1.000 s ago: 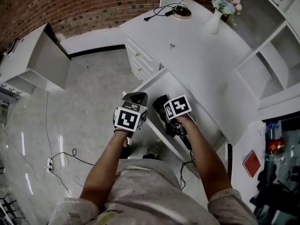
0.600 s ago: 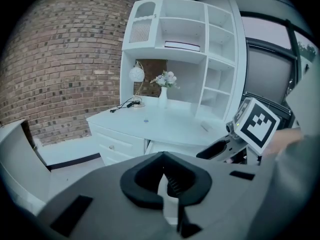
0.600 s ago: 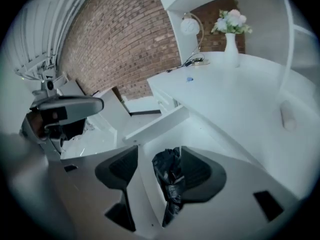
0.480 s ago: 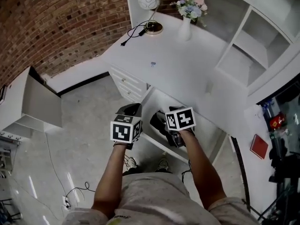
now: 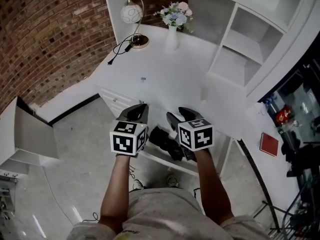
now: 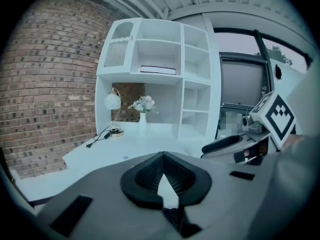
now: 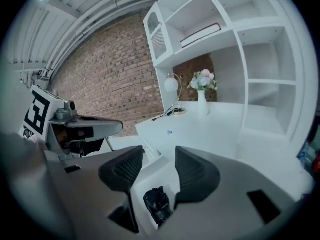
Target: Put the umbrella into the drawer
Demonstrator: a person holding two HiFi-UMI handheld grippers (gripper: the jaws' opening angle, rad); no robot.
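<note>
The black folded umbrella (image 5: 164,140) lies in the open white drawer (image 5: 161,159) under the desk; in the right gripper view I see it (image 7: 157,204) below, through the gap between the jaws. My right gripper (image 5: 181,117) hangs above the drawer. Its jaws are apart and closing, with nothing between them (image 7: 159,156). My left gripper (image 5: 137,113) is beside it at the same height, shut and empty (image 6: 163,156). Neither gripper touches the umbrella.
The white desk top (image 5: 165,79) carries a globe lamp (image 5: 132,14) with its cable, and a vase of flowers (image 5: 173,23). White shelving (image 5: 242,49) rises at the right. An open white cabinet (image 5: 27,134) stands on the floor at the left.
Both grippers have risen out of the drawer, leaving the umbrella lying inside. The right jaws are narrower than before. The head view has tilted up toward the shelving.
</note>
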